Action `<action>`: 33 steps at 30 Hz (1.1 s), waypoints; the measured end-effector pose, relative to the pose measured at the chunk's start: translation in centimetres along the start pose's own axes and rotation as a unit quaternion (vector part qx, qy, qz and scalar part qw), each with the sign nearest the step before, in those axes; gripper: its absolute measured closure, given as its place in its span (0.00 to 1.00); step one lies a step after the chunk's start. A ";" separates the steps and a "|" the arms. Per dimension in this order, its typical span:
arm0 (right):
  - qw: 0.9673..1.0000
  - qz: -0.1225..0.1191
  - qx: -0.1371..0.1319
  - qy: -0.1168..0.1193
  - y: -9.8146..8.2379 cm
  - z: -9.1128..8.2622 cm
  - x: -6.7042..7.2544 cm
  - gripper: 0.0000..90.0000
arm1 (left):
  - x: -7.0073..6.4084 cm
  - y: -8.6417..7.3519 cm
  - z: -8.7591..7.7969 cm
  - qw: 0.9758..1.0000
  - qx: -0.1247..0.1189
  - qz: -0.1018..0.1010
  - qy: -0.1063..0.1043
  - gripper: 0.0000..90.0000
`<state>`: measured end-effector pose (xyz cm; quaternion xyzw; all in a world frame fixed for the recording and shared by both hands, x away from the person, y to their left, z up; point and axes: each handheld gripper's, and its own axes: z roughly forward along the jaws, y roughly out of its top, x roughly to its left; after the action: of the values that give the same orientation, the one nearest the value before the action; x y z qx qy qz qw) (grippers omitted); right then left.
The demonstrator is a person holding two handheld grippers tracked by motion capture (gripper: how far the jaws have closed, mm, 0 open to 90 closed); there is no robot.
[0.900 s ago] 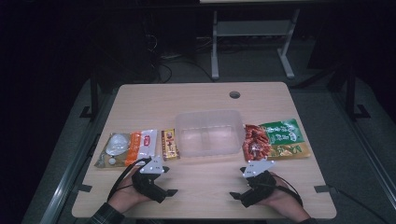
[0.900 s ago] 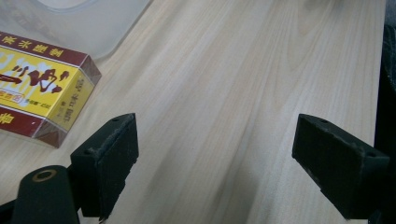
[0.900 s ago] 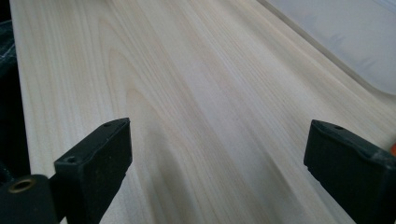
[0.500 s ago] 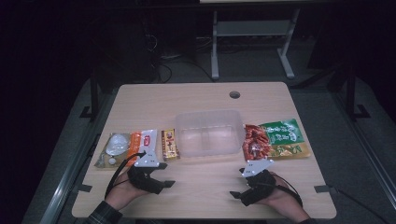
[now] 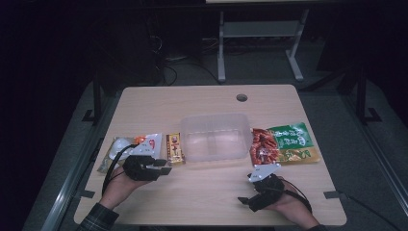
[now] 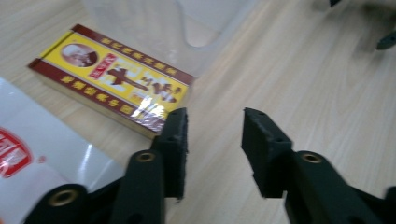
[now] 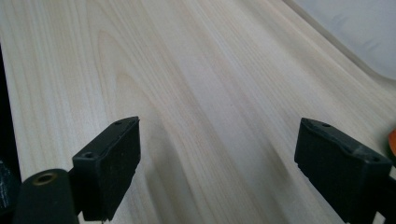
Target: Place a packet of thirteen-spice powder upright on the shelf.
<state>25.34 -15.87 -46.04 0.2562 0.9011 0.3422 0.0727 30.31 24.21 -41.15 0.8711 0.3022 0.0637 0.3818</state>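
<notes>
You're working at a table (image 5: 207,192) with a row of items lying across its middle. The open container (image 5: 215,137) is sitting at centre. Touching its left wall, the flat box (image 5: 175,148) is lying on the tabletop; left of that, two pouches (image 5: 126,147) are lying side by side, near the left edge. On the container's right, two snack packets (image 5: 284,143) are lying against it. Your left gripper (image 5: 161,166) is sitting just in front of the flat box, jaws pointing right. Your right gripper (image 5: 246,200) is resting nearer you, in front of the snack packets, well apart from the left one.
</notes>
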 end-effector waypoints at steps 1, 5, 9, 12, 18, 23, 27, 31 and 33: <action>1.000 0.002 -0.002 0.000 0.0 0.0 0.0 0.16 | 0.2 0.1 -0.1 1.000 -0.001 -0.005 0.003 0.74; 1.000 0.004 -0.003 -0.007 -0.1 0.1 -0.1 0.15 | 1.1 0.6 -0.4 1.000 -0.002 -0.011 0.017 0.93; 1.000 0.011 -0.003 -0.008 -0.1 0.1 -0.2 0.15 | 2.0 1.2 -0.3 0.999 0.001 -0.008 0.037 1.00; 1.000 0.012 -0.005 -0.011 -0.1 0.1 -0.3 0.15 | 2.6 1.5 -0.1 0.999 0.009 -0.004 0.051 1.00; 1.000 0.015 -0.007 -0.015 -0.1 0.1 -0.5 0.15 | 4.1 2.5 0.9 0.997 0.013 -0.005 0.077 1.00; 1.000 0.014 -0.008 -0.018 -0.1 0.2 -0.5 0.15 | 5.6 3.6 2.0 0.996 0.006 -0.008 0.089 1.00; 1.000 0.013 -0.008 -0.017 0.0 0.3 -0.4 0.15 | 6.9 4.4 3.4 0.995 -0.003 -0.019 0.099 1.00; 1.000 0.011 -0.010 -0.018 0.0 0.3 -0.4 0.15 | 8.2 5.0 4.9 0.994 -0.006 -0.022 0.111 1.00; 1.000 0.007 -0.010 -0.019 0.0 0.2 -0.4 0.15 | 8.6 5.2 5.6 0.993 -0.002 -0.026 0.114 1.00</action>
<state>25.74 -15.94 -46.26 0.2680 0.8944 0.3467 0.0899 41.72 22.93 -42.42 0.8494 0.3658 0.1530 0.3484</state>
